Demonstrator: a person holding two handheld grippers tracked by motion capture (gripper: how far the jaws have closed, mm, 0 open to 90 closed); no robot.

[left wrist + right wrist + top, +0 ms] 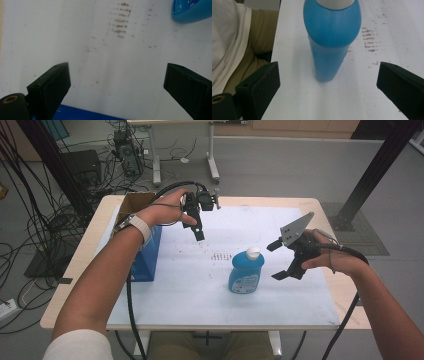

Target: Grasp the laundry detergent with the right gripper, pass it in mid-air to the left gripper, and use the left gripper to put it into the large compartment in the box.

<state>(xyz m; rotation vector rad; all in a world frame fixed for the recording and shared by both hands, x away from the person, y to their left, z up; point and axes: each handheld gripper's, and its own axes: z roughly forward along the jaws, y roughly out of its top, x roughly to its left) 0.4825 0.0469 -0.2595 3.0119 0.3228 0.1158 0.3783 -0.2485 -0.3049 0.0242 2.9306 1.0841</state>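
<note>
Blue bottle [246, 271] with white cap [254, 252] stands upright on the white sheet [200, 295], roughly mid-table. Right gripper [277, 260] sits just right of the bottle, jaws wide apart, nothing between them, not touching the bottle. Left gripper [199, 234] hangs up-left of the bottle, well apart from it, pointing down at the sheet; the high view doesn't settle its jaws.

Left gripper view does: both black jaws spread wide, holding nothing, bare sheet between. That view also catches just a corner of the bottle [192, 10] at top right, and the reddish-brown smudge marks [120, 21] close up. Blue box edge [82, 113] peeks in at the bottom.

Right gripper view looks at the bottle [331, 42] head-on between its open jaws, bottle ahead of the tips, a gap to each side. Behind it, the person's white shirt and tan trousers [257, 35] at the table edge, which the high view barely gives.

Blue box [145, 255] lies left of the bottle, under the left forearm, with an open cardboard box [135, 202] behind it. Smudge marks [217, 255] just left of the bottle. Nothing between right gripper and bottle.

Wooden table [75, 265] under the sheet. Grey floor, cable tangle [45, 215] far left of the bottle, another table's legs [212, 162] beyond, black post [375, 170] to the right.
</note>
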